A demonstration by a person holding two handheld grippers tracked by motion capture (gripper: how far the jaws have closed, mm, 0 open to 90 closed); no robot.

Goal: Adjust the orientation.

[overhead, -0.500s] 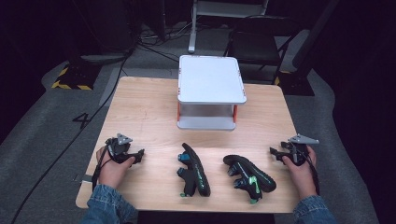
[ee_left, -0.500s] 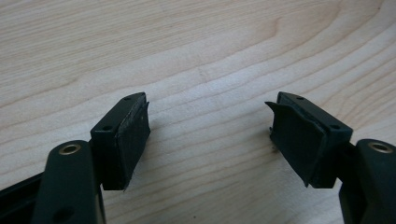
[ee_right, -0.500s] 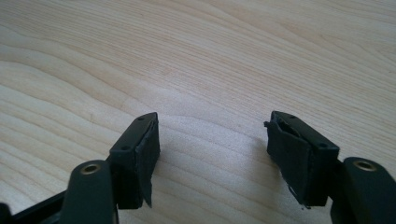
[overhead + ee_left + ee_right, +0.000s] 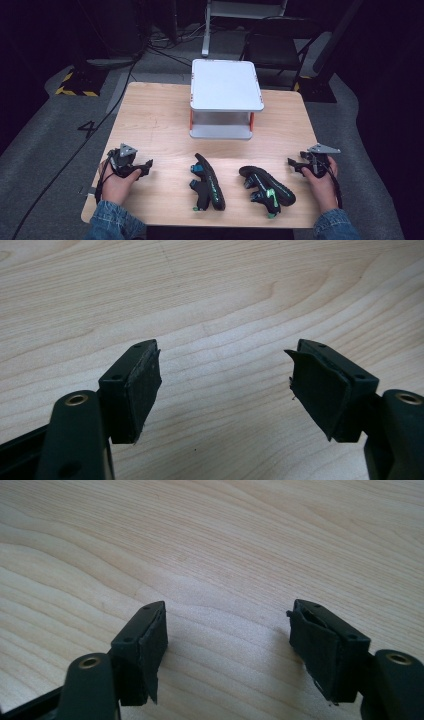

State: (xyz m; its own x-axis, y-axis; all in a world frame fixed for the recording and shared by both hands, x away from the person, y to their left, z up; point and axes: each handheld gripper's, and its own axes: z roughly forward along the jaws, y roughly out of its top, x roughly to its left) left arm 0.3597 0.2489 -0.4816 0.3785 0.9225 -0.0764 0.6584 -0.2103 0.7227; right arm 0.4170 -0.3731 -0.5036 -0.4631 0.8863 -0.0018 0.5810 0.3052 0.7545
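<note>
Two black shoes with green accents lie on the wooden table [image 4: 150,120] near its front edge: the left shoe [image 4: 207,182] and the right shoe [image 4: 266,189]. Behind them stands a white two-tier rack [image 4: 225,85] with orange posts. My left gripper [image 4: 145,166] rests at the table's left, a hand around it, pointing toward the left shoe. At the right edge my right gripper [image 4: 294,164] points inward at the right shoe. In the left gripper view the left gripper [image 4: 225,375] is open over bare wood. The right gripper [image 4: 227,630] is open too, nothing between its pads.
A dark floor with cables surrounds the table. A black chair [image 4: 272,47] stands behind the rack, and a yellow-black striped strip [image 4: 75,90] lies on the floor at the left. Bare wood stretches between the shoes and the rack.
</note>
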